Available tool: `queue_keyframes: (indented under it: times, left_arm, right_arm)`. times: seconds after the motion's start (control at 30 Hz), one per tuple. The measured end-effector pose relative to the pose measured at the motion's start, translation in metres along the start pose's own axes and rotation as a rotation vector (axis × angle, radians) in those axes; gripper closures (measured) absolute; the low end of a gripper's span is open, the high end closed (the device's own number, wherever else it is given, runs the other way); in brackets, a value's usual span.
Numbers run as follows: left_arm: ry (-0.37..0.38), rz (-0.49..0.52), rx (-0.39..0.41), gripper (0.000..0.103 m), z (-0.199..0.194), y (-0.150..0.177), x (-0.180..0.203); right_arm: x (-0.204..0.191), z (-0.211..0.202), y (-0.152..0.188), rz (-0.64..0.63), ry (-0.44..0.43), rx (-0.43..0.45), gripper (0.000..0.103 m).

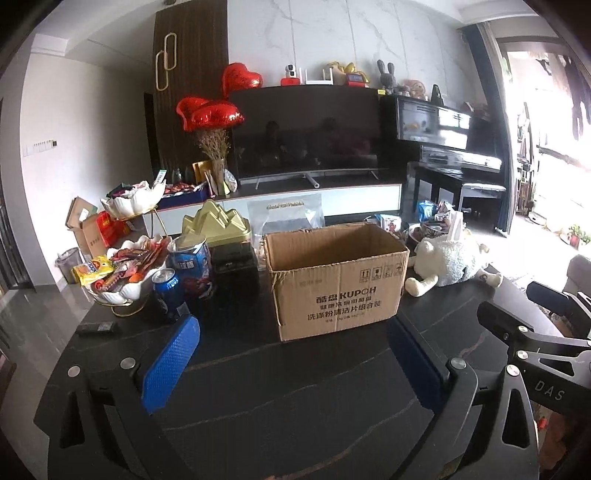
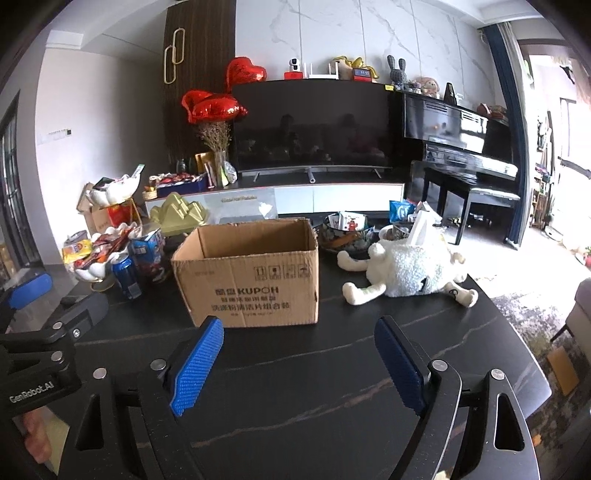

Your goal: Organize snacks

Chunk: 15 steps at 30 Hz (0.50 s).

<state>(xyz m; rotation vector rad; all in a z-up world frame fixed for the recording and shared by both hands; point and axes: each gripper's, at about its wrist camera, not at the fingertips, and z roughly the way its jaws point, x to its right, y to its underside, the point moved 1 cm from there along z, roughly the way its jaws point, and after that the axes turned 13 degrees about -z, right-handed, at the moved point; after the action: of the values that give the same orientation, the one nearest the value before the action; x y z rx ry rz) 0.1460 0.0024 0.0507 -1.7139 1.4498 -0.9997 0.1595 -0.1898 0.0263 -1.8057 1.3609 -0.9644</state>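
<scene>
Behind the dark desk [image 2: 332, 369] stands a big television [image 2: 314, 125], red heart balloons [image 2: 212, 107] left of it, a black piano [image 2: 461, 140] to its right.

A: What's ahead of the right claw [image 2: 299, 363]?
B: An open box [image 2: 251, 280] on the dark surface [image 2: 332, 387], nothing between the spread jaws.
A: And around it?
B: Can [image 2: 127, 277] and snacks [image 2: 96, 251] left; plush sheep [image 2: 410, 269] right; bowl [image 2: 345, 236] beyond.

Wall: white marble panels [image 1: 332, 33] upper centre, dark wood panel [image 1: 190, 55] upper left.
Furniture: television [image 1: 306, 133] on a low white cabinet [image 1: 354, 197]; black piano [image 1: 443, 136] at right.
Light: daylight from the window [image 1: 535, 129] at far right.
Bench: dark, veined top [image 2: 295, 369].
</scene>
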Motion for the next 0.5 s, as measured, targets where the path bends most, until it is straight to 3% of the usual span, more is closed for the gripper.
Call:
queue_keyframes:
  times: [0.5]
  left_arm:
    - [0.017, 0.01, 0.069, 0.0, -0.027, -0.001, 0.0]
  right_arm:
    - [-0.004, -0.028, 0.0, -0.003, -0.003, 0.057, 0.018]
